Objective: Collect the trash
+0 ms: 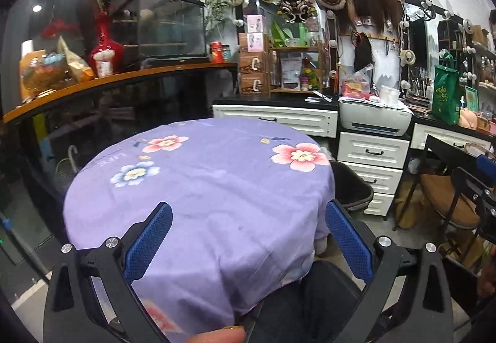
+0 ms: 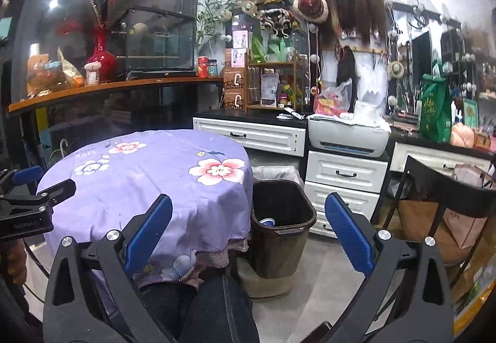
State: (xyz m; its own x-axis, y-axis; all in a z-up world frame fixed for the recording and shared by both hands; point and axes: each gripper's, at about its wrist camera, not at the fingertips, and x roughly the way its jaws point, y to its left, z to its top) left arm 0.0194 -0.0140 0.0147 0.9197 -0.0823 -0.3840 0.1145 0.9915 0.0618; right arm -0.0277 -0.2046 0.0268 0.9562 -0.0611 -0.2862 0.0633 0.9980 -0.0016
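Both claws stand wide apart with nothing between their blue pads. The left claw (image 1: 248, 237) hangs over the near part of a round table (image 1: 198, 188) draped in a purple cloth printed with pink and blue flowers; the cloth's top is bare. The right claw (image 2: 248, 231) points toward the gap between that table and a dark brown trash bin (image 2: 283, 231) standing on the floor just beside the table's right edge, in front of white drawers (image 2: 344, 182). Inside the bin lies a blue and white can (image 2: 268, 222), near its left wall. A white printer (image 2: 348, 135) sits on the black counter behind. The person's dark trousers (image 2: 217, 309) show below the table's edge.
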